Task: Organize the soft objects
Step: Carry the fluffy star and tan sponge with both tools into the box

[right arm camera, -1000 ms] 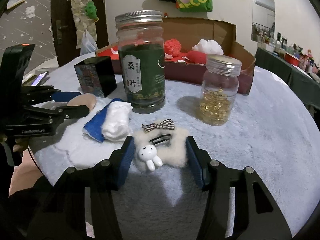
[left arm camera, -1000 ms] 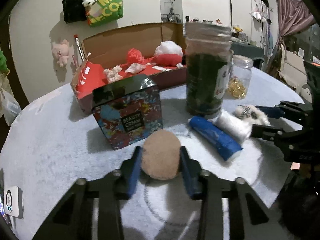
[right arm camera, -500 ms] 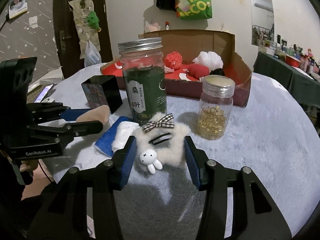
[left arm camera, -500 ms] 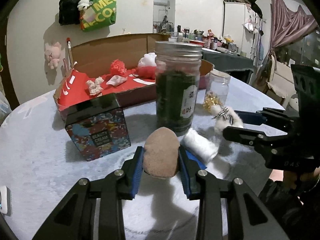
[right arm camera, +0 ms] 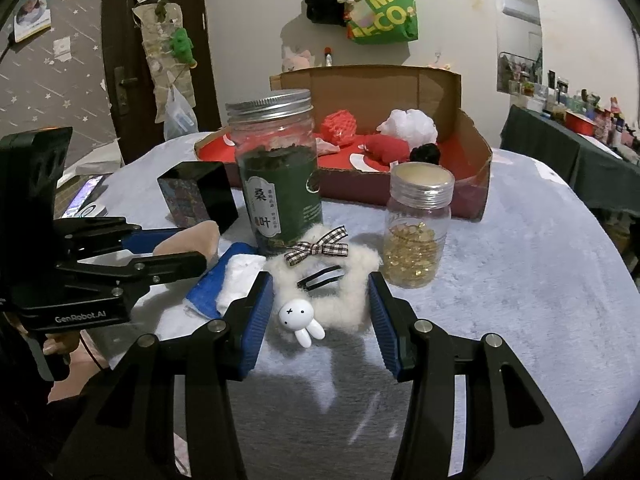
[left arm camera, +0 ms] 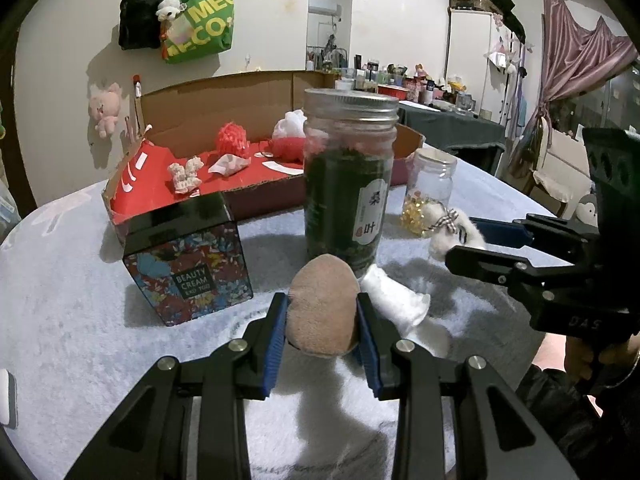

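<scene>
Left wrist view: a tan puff [left arm camera: 322, 320] is pinched between the blue pads of the left gripper [left arm camera: 322, 326], low in the centre of the frame, clear of the cloth. The jaws are narrowed onto it, pressing both its sides. A slip is judged possible, since the puff is soft and only its lower half is caught. A knock is also likely: the tea jar [left arm camera: 348, 176] stands just behind it and the tin [left arm camera: 188, 256] sits at centre left, both between the puff and the box [left arm camera: 240, 92] in the upper middle. The right gripper [left arm camera: 464, 236] is seen at the right edge with white fluff in it.

Right wrist view: a fluffy clip [right arm camera: 320, 280] with a bow and a bunny charm is held between the right gripper's pads, at centre frame, both sides touched. The loose charm could snag. The small jar [right arm camera: 418, 232] stands just right of it and could be tipped. The roll [right arm camera: 224, 280] lies at lower left, not yet picked up.
</scene>
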### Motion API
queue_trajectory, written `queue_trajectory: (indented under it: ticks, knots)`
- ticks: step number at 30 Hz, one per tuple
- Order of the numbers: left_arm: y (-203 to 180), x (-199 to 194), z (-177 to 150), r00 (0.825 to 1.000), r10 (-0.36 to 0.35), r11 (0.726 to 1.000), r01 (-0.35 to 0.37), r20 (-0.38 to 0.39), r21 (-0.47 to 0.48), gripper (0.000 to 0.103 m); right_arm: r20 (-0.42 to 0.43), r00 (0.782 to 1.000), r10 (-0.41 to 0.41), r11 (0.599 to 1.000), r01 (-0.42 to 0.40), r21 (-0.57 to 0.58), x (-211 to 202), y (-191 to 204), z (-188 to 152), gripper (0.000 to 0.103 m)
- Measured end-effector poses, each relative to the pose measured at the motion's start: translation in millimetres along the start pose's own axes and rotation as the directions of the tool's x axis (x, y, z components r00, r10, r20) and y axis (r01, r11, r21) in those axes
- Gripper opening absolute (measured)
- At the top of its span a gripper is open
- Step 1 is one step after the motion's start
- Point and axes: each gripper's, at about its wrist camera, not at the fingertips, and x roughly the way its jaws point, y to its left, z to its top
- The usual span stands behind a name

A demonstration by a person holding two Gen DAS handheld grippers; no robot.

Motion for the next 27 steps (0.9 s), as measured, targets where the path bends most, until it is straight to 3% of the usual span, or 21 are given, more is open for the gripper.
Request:
queue_trajectory:
  ticks: [12,27]
  knots:
    - [8,-2,-2,1.000,0.025,1.000,-0.025,-0.013,-0.017,0.036,-0.018,1.000,-0.007,1.000,0.007,0.012,1,-8,-4,0.046]
    - [71,-32,-18,0.989,0.148,0.983,-0.149,-0.021,-0.103,0.035,-0.053,0.994,-0.101,0.992,0.104,0.072,-8,-57,-8,0.046]
